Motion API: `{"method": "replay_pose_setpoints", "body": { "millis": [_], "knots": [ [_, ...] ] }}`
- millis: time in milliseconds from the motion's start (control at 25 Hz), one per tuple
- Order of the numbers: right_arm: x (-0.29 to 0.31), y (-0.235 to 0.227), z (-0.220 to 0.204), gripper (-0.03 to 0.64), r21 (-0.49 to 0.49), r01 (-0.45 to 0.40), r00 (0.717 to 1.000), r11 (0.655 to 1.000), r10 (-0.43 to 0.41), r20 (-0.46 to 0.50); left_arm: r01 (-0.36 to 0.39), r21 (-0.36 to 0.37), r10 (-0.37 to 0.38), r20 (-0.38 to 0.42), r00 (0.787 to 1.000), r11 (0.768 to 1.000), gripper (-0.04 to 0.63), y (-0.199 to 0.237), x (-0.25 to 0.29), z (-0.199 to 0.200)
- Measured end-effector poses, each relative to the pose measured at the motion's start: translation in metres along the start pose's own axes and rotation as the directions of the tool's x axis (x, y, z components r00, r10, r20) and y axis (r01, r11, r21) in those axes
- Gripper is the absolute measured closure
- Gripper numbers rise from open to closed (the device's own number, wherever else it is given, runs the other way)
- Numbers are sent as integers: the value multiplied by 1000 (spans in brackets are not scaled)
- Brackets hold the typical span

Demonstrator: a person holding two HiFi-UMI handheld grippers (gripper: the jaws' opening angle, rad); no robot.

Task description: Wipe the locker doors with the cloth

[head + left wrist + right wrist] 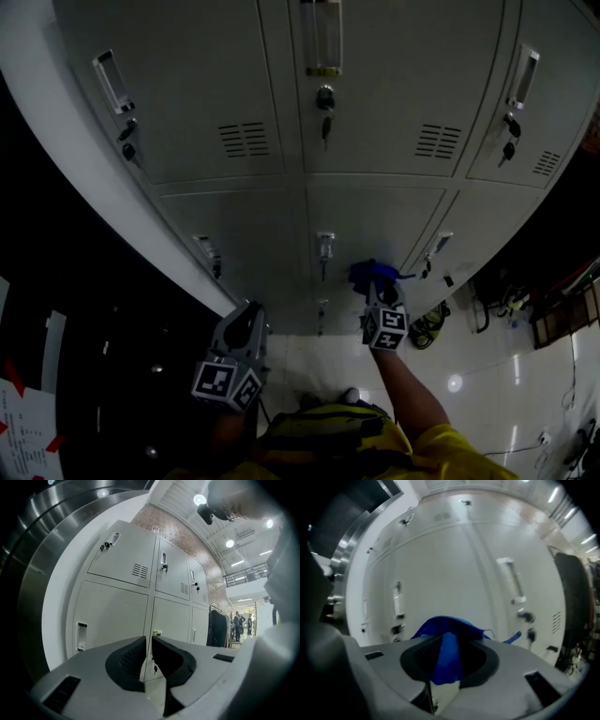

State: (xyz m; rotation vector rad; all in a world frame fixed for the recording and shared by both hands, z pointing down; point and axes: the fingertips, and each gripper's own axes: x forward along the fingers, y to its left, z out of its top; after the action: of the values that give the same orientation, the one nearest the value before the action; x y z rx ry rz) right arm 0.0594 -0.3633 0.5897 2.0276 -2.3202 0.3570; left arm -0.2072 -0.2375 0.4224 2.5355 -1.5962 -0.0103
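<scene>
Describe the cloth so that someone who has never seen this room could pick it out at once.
Find the wall of grey metal lockers, then drop below the vented upper doors to where the right tongs point at a lower door. Pinched in those tongs is the cloth, a bunched rag. It is the only bright blue thing among the grey doors.

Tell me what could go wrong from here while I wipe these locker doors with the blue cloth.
1. The cloth is bunched in the right claw with a loose end sticking out to one side. That end could catch on a handle or the lock below it.
2. Little cloth shows past the claw's tips, so hard plastic may scrape the door.
</scene>
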Motion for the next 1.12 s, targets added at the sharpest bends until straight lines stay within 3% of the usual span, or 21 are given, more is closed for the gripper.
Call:
{"method": "replay_pose_setpoints", "body": {
  "millis": [120,200,400,560,840,960,1120],
  "knots": [
    [18,87,-56,509,-41,-135,985,990,130,-115,-10,8,10,3,1000,1000,554,3,-3,-1],
    [37,123,-73,509,-35,-179,974,983,172,-149,-14,12,14,8,1000,1000,554,3,-5,2],
    [70,135,-74,509,-53,-178,972,983,167,-162,-37,18,37,8,999,999,554,10,-12,3],
    [59,86,-69,511,-44,-116,986,992,109,-125,-37,14,36,5,999,999,554,11,-9,1],
    [23,-93,-40,511,-88,116,992,989,-119,-38,-12,17,12,7,1000,1000,554,5,7,1],
    [23,-104,-45,511,-107,104,992,989,-110,-58,0,14,0,-10,1000,1000,554,2,11,-2],
    [11,-85,-25,510,-30,81,996,996,-83,-41,-3,9,4,-8,1000,1000,554,2,17,-2]
  ]
}}
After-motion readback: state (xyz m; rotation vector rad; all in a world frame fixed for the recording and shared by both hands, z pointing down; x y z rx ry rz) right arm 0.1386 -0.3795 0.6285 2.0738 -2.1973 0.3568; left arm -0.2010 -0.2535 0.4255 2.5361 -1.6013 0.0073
